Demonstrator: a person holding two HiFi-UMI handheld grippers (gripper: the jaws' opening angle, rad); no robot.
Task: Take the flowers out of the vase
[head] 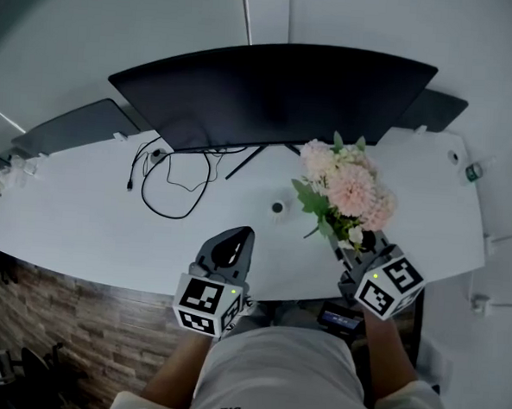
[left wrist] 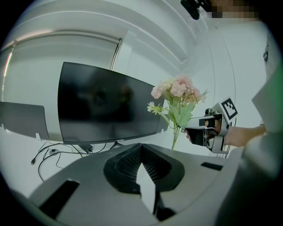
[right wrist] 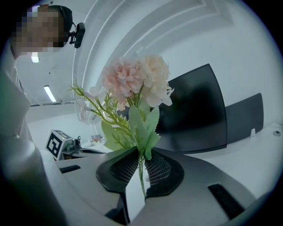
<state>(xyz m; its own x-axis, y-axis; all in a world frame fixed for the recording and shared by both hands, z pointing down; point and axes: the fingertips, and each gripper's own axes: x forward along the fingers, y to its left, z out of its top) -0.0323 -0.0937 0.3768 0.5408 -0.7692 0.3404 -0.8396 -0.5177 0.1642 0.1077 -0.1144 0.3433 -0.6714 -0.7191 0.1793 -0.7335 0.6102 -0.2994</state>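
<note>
Nearest the person, the left gripper [left wrist: 141, 148] is seen with its jaws brought fully together and nothing between them; it is held above the near edge of the white curved bench [head: 82, 219]. The right gripper [right wrist: 140, 155] is closed on the thin green stems of the bunch of pale pink and cream artificial flowers with green leaves [head: 347, 189]. The bunch is held upright over the bench's near right part, its stem ends hanging free below the jaws. Further back, a looped black cable [head: 172, 184] is noted lying on the bench. Behind it, a wide curved black monitor [head: 276, 92] is standing, unlit.
</note>
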